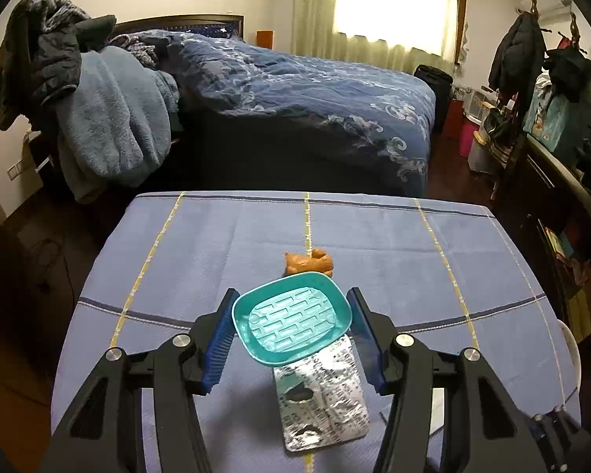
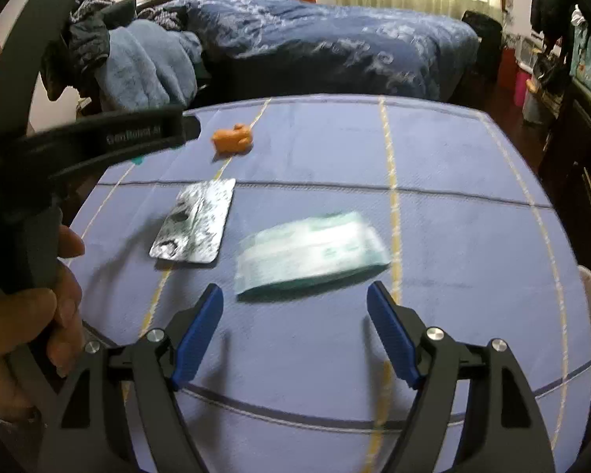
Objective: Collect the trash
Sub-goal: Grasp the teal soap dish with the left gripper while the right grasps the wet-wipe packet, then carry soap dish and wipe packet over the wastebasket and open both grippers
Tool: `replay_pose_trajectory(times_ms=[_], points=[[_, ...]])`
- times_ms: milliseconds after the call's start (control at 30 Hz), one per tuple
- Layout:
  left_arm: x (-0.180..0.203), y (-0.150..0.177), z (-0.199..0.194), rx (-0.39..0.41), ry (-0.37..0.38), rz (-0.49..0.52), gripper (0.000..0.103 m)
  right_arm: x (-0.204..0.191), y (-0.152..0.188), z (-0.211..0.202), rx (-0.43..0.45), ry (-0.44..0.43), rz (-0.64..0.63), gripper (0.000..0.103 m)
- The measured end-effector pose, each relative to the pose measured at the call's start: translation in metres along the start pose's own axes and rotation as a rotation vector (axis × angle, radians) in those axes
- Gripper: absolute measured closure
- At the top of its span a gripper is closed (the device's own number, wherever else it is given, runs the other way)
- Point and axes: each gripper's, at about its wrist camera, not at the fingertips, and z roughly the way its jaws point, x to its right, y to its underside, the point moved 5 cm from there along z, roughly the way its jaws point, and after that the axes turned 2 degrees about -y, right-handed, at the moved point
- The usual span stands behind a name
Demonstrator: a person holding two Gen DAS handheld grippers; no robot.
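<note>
On the blue checked tablecloth [image 2: 453, 181] the blister pack [image 2: 195, 222], orange scrap [image 2: 232, 140] and tissue packet [image 2: 311, 252] lie uncollected, while the left gripper [image 1: 291, 323] pinches a teal soap dish [image 1: 291, 325] and the right gripper [image 2: 295, 331] hangs spread and empty.

Left gripper [image 1: 291, 317] clamping teal tray [image 1: 291, 321], foil blister pack [image 1: 321, 402] beneath
</note>
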Motion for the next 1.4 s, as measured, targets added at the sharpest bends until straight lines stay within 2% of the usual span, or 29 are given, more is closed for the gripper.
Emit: replay_pose_trajectory(times_ms=[133, 500, 533, 600, 700, 1133, 1400], points=[[-0.005, 0.001, 0.0, 0.003, 0.016, -0.018, 0.047, -0.006, -0.005, 0.011, -0.015, -0.009, 0.005, 0.027], [-0.015, 0.0, -0.006, 0.021, 0.032, -0.051, 0.047, -0.004, -0.027, 0.038, -0.011, 0.046, 0.033, 0.025], [-0.016, 0.0, -0.007, 0.022, 0.034, -0.054, 0.047, -0.005, -0.027, 0.038, -0.008, 0.055, 0.029, 0.027], [-0.017, 0.001, -0.008, 0.023, 0.036, -0.055, 0.047, -0.005, -0.027, 0.038, 0.001, 0.104, 0.005, 0.048], [-0.017, 0.0, -0.008, 0.026, 0.035, -0.053, 0.047, -0.004, -0.024, 0.035, 0.007, 0.102, -0.005, 0.054], [-0.006, 0.008, -0.022, 0.037, 0.004, -0.01, 0.047, 0.009, -0.007, 0.005, 0.041, 0.079, 0.014, 0.055], [0.014, 0.013, -0.033, 0.041, 0.008, 0.019, 0.047, 0.023, 0.004, -0.017, 0.065, 0.06, 0.048, 0.055]])
